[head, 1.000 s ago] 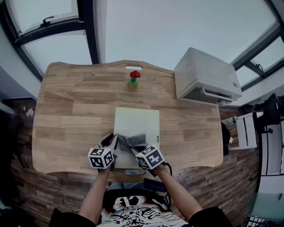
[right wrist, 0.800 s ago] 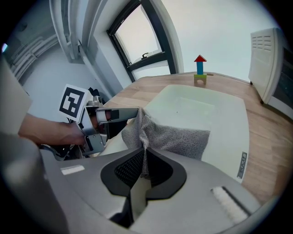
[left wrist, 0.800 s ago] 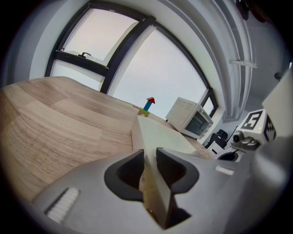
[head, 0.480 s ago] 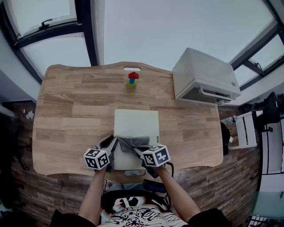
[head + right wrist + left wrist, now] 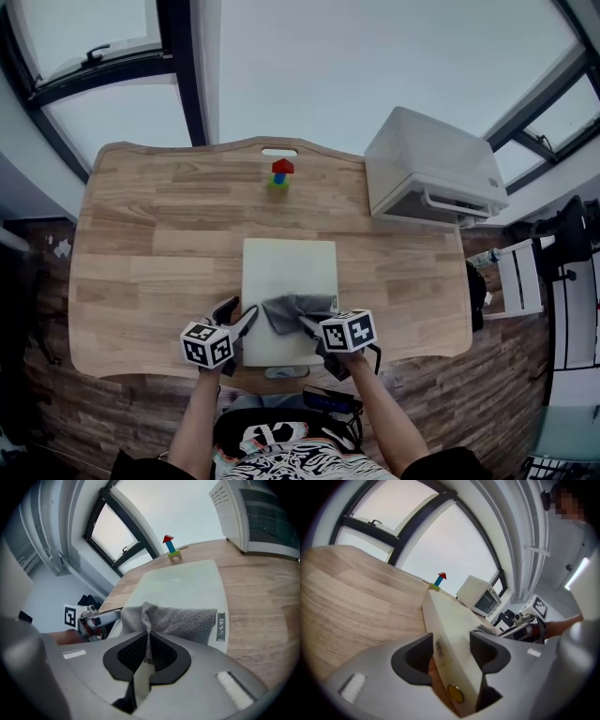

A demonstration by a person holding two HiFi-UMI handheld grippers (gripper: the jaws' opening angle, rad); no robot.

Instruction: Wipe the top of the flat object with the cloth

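Since a sec ago the right gripper (image 5: 309,323) had slid rightward along the near end of the white cutting board (image 5: 289,267). It took the grey cloth (image 5: 298,309) w/ it, so the cloth sat closer to the board's right edge. The left gripper (image 5: 237,316) had hardly shifted, but its jaws had just been opening, w/ the board's near-left edge btwn them.

The wooden table (image 5: 141,272) filled most of the head view. A white boxy appliance (image 5: 427,164) stood at its far right corner. The cutting board lay mid-table toward the person, long sides running away from them.

The cloth lay bunched on the board's near part, reaching almost to a small grey label (image 5: 220,626) at the right edge. Its near fold rose in a ridge into the right gripper, whose jaws were closed tight on that ridge, i.e. it held the cloth.

The left gripper's jaws stood wide apart, one either side of the board's edge, and were not clamped on it. In the left gripper view the edge ran up btwn the pads, and a small round yellowish disc (image 5: 454,693) showed low on the board's near end.

A little stack of toy blocks (image 5: 280,173), red over blue over green, stood near the table's far edge, well apart from the board.
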